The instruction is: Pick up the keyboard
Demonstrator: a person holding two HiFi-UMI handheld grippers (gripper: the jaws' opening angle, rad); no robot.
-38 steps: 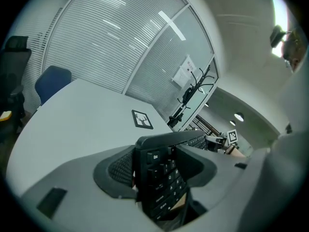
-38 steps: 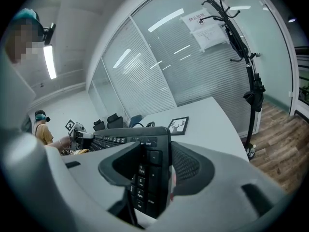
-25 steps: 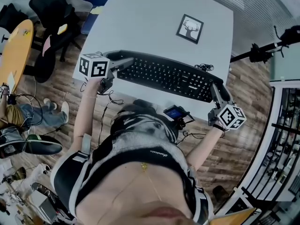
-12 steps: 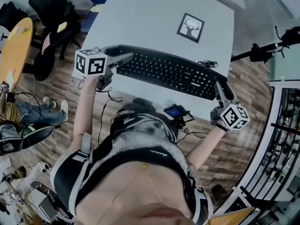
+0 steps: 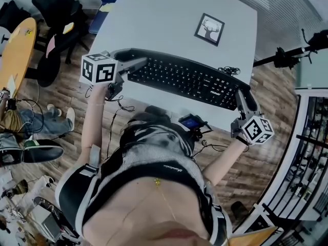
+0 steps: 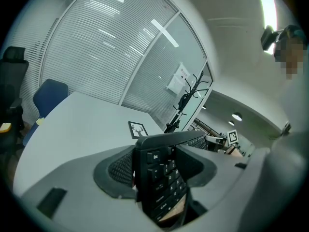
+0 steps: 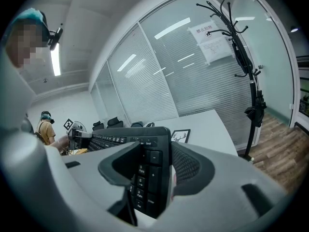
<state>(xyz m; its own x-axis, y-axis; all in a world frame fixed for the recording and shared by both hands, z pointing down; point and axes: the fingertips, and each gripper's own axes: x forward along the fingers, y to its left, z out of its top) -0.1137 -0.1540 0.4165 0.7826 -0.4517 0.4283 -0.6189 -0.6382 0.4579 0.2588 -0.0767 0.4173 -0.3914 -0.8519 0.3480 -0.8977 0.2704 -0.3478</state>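
In the head view, the keyboard (image 5: 184,81) sits a shade further toward 12 o'clock than a second ago, and both grippers have gone with it. Over the last half second it has hardly shifted, so I judge the lift begun and now held just over the near edge of the white tabletop (image 5: 154,19). The left gripper (image 5: 134,64) is clamped on its 9 o'clock end and the right gripper (image 5: 242,100) on its 4 o'clock end. A framed deer picture (image 5: 209,29) lies well apart toward 1 o'clock. The keyboard is long, black and gently curved, with a thin cable (image 5: 225,72) bunched at its far edge. In the left gripper view, the jaws stand fairly wide with the Esc-key end between them, and the meshed pads (image 6: 118,170) close on its two faces. Brown floor shows beneath at 6 o'clock. In the right gripper view, the numeric-pad end fills the jaws in the same way, and the rest of the keyboard runs off toward 9 o'clock.
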